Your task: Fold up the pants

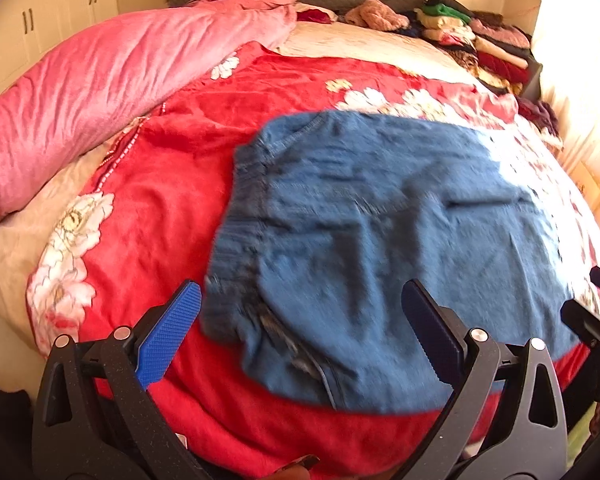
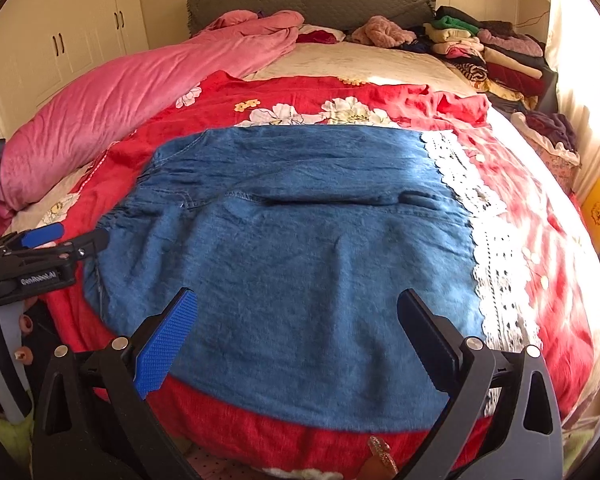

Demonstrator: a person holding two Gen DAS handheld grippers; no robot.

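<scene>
Open red blanket (image 2: 284, 92) around the pants (image 2: 300, 240); pink quilt (image 2: 112, 96) leftward, seemingly loose clothes pile (image 2: 496, 52) far right.

Blurred pants (image 1: 380, 240), left wrist view.

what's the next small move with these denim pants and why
Probably lower the left gripper onto the gathered waistband and close. Both grippers hang open and empty above the denim pants, which lie flat on the red floral blanket; the right gripper could take the lace hem.
</scene>
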